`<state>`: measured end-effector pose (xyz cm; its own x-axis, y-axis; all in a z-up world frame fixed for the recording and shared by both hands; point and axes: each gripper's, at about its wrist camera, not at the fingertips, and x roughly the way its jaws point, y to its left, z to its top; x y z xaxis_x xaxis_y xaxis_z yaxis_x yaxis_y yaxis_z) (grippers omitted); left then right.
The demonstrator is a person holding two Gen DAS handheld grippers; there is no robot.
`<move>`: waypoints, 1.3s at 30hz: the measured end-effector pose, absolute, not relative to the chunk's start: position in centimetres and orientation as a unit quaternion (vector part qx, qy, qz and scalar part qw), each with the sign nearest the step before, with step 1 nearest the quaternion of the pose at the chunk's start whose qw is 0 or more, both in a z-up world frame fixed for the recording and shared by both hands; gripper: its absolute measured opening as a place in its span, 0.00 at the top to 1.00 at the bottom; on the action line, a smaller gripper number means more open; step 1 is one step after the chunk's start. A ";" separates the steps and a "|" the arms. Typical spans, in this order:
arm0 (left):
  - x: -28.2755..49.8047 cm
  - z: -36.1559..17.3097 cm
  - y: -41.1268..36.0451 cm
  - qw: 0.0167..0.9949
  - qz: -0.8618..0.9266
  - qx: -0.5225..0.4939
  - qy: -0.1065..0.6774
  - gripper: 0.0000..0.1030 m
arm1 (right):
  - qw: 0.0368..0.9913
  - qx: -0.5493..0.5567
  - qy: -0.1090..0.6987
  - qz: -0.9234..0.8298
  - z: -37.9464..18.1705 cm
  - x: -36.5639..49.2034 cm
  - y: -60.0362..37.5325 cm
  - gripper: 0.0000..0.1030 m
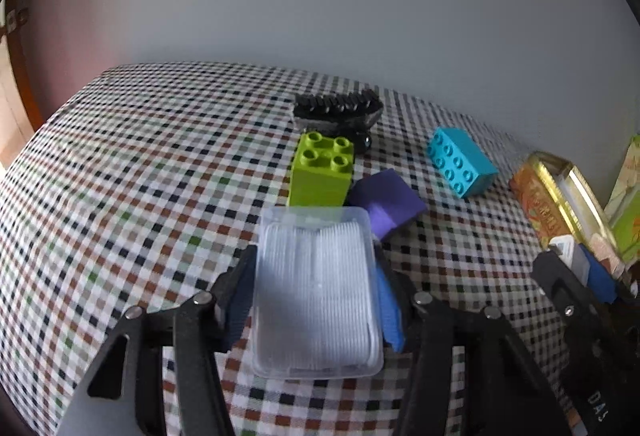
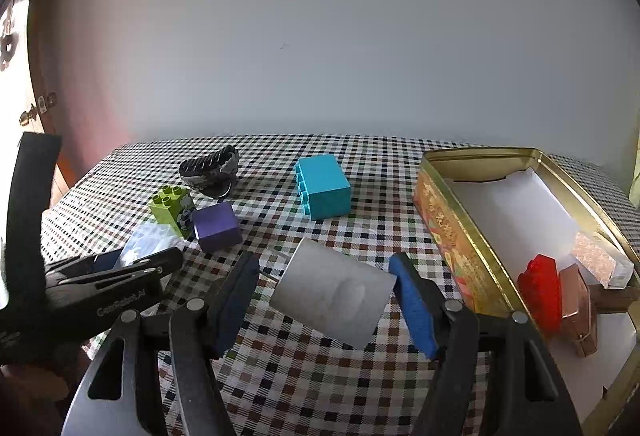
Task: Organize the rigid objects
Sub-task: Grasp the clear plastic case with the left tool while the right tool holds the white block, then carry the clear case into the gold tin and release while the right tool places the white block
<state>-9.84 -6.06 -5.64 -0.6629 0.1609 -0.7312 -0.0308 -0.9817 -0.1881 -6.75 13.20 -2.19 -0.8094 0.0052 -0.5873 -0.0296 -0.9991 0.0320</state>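
Checked cloth covers the table (image 1: 120, 176). Right of the right fingers (image 2: 394, 302) lies a gold tin (image 2: 452, 236); they flank a white block (image 2: 332, 296), grip unclear. Left fingers (image 1: 240, 288) clamp a clear case (image 1: 316, 292).

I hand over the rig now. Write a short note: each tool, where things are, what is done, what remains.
Left tool: shut on the clear plastic case.
Right tool: open around the white block, pads apart from it.
Done: red brick and copper pieces lie in the gold tin.
Left on the cloth: green brick, purple block, teal brick, black hair clip.
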 end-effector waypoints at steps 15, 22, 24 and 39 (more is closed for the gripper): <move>-6.0 -3.1 -6.5 0.039 0.938 -0.322 -0.119 0.48 | 0.023 -0.258 0.007 0.966 -0.4 -5.1 13.4 0.32; -3.6 -2.3 -4.7 0.040 0.940 -0.318 -0.114 0.48 | 0.022 -0.246 0.010 0.969 0.0 -4.4 14.2 0.32; -3.8 -2.2 -4.6 0.034 0.942 -0.314 -0.112 0.48 | 0.022 -0.240 0.011 0.970 0.2 -4.0 14.6 0.32; -3.2 -1.9 0.2 0.056 0.950 -0.291 -0.100 0.48 | 0.030 -0.204 0.035 0.978 1.6 -2.0 18.1 0.32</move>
